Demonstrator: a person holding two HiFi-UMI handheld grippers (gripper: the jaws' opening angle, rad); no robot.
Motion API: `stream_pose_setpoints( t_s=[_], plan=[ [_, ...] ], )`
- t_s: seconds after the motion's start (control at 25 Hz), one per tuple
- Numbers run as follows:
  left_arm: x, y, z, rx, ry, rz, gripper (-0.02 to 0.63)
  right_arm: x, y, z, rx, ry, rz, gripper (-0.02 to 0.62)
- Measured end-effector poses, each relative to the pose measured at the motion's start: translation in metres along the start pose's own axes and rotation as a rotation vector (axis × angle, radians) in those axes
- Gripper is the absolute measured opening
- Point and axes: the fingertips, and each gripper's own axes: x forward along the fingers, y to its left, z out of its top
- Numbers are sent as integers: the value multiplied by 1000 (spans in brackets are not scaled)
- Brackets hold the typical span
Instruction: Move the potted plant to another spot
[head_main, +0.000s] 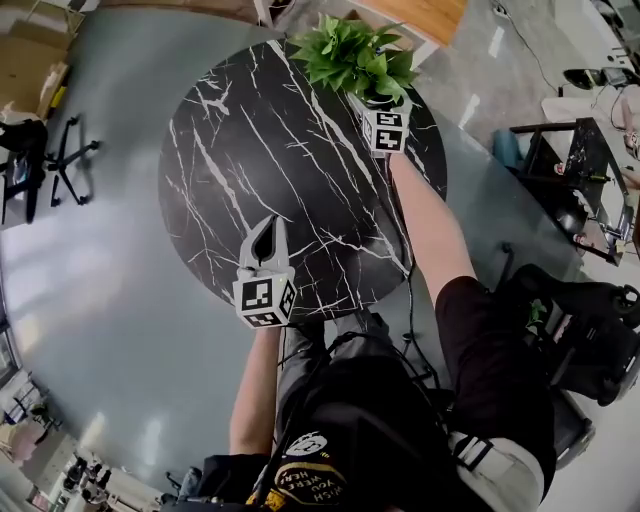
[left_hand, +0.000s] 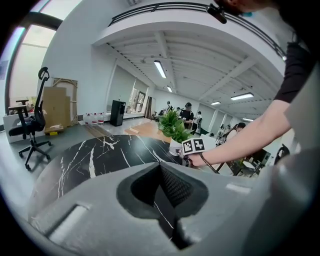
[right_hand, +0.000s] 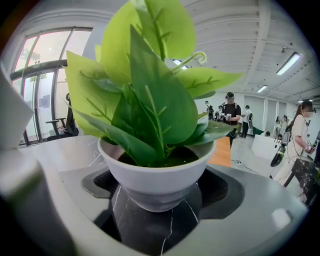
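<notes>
Dark clothing (head_main: 350, 430) of the person fills the lower middle of the head view, cut off by the bottom edge. Above it the left gripper (head_main: 268, 232) is over the near edge of the round black marble table (head_main: 250, 140). It is well apart from the potted plant (head_main: 352, 55), which stands at the table's far edge, upper middle of the frame. The right gripper (head_main: 378, 108) reaches the plant on an outstretched arm (head_main: 430, 235), and leaves hide its jaw tips.

In the left gripper view the jaws are together with nothing between them, and the plant shows small at centre right.

In the right gripper view the jaws stand wide with the white pot between them, the pads meeting its wall on both sides. The pot rests on the marble, and leaves cover most of the room behind.
</notes>
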Motion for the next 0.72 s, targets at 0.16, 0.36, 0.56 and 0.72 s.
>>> stream_pose_setpoints(
  t_s=[0.16, 0.36, 0.56, 0.72],
  plan=[
    [-1, -4, -2, 12, 8, -3, 2, -5, 0, -8, 18, 35, 20, 495],
    [-6, -12, -2, 25, 18, -30, 2, -50, 5, -33, 73, 76, -2, 475],
    [-18, -29, 22, 58, -2, -72, 2, -177, 47, -21, 128, 31, 62, 74],
    [-26, -69, 51, 97, -45, -181, 2, -296, 74, 32, 204, -102, 68, 3]
  ],
)
